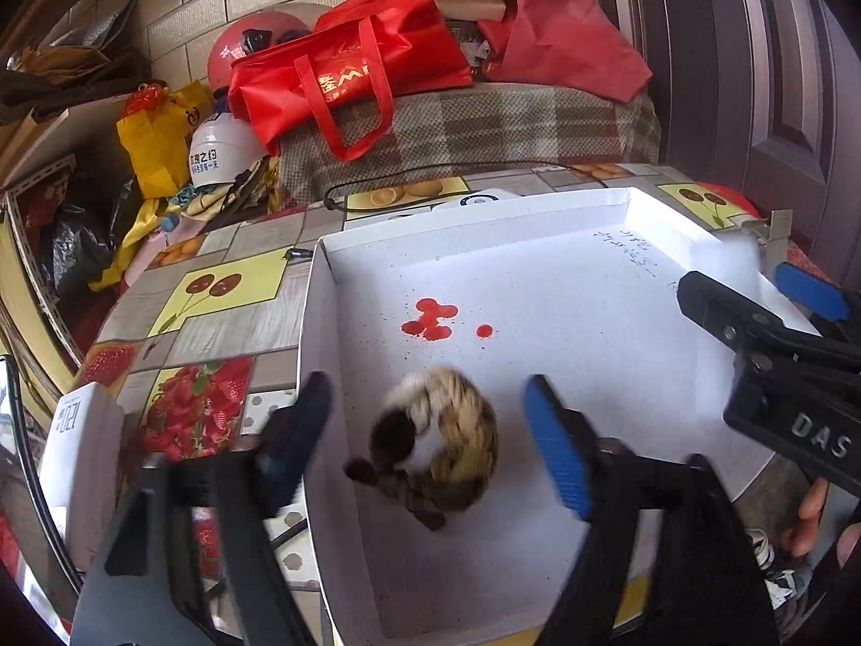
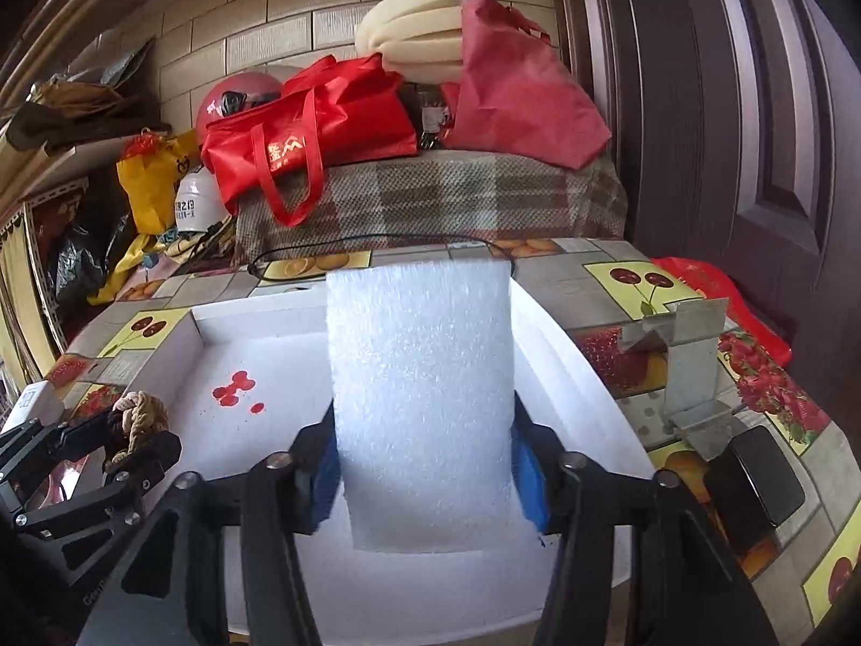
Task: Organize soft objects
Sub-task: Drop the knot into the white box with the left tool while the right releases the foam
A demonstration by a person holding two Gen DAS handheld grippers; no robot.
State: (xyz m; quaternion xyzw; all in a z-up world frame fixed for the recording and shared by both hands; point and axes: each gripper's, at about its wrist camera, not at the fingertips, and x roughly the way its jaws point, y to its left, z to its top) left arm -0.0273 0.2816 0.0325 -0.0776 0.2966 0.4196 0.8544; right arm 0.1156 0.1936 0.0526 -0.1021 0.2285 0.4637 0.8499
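A lived-in home, likely an entry or storage corner: a fruit-print oilcloth (image 2: 635, 280) covers the table, a red tote bag (image 1: 350, 75) and pink helmet (image 1: 258, 37) (half hidden) sit on a plaid-covered surface (image 1: 484, 124), beside a panelled door (image 2: 753, 107).

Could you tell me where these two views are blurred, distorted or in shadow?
Left wrist view: the braided rope ring and the left gripper are motion-smeared; the white box stays sharp. Right wrist view: crisp, the foam sheet shading the box floor beneath it. Both views: fisheye bends the brick wall and door.
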